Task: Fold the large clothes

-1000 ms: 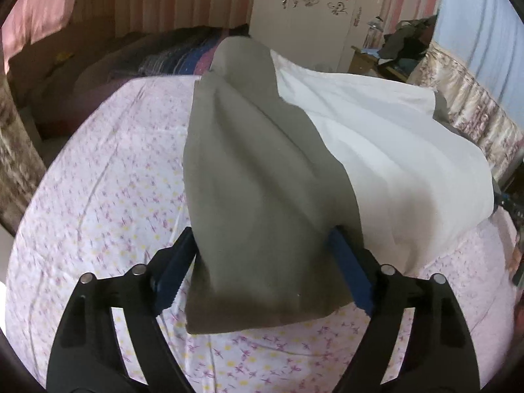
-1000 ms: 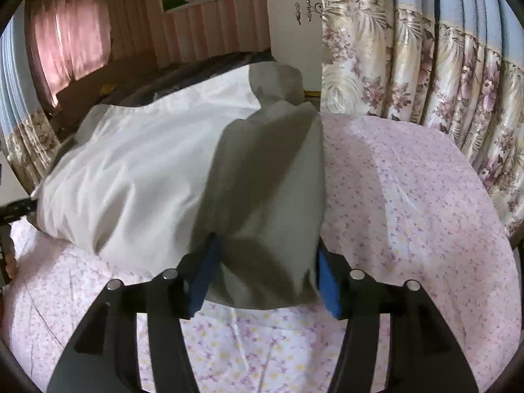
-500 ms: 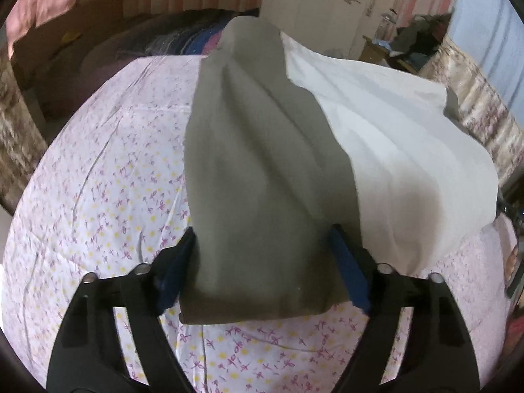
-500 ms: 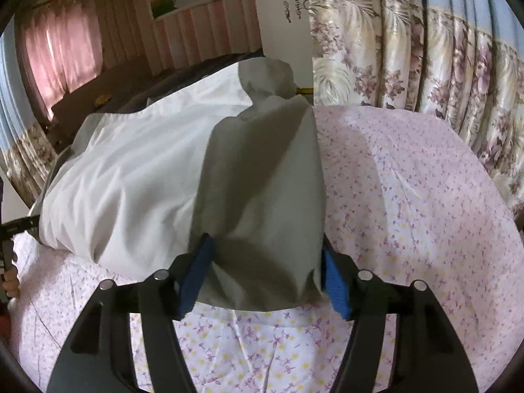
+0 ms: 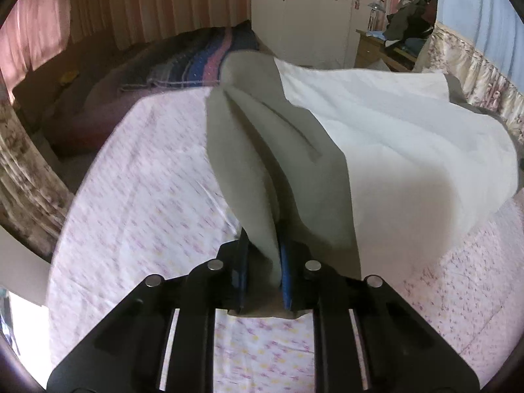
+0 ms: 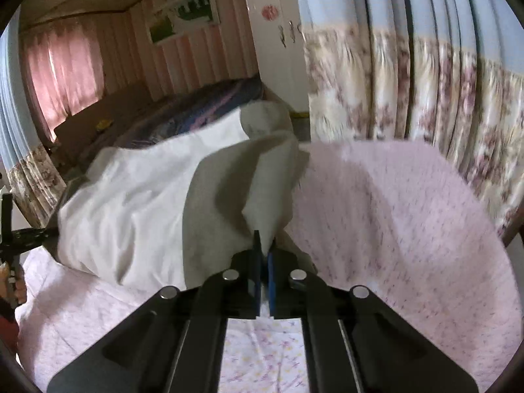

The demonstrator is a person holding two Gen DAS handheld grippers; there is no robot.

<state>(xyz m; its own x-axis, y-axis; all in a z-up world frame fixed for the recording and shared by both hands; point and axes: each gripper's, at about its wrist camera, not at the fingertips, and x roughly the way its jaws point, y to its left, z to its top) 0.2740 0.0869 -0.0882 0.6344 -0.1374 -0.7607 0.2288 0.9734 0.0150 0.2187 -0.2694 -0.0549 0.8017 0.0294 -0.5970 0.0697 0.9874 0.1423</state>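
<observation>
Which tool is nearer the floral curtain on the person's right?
Right. The right tool, shut on a grey sleeve, has that floral curtain close beside it. The left tool, jaws closing on the other sleeve, is across the garment from it.

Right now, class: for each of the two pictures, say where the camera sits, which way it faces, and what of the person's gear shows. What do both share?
Left wrist: sits on the left tongs, looking down across the pink floral bedsheet; its black arms and blue pads, closing, pinch the grey-and-white garment.
Right wrist: sits on the right tongs, facing the floral curtain; its pads are shut on the garment.
Shared: garment, bedsheet, white wardrobe.
</observation>
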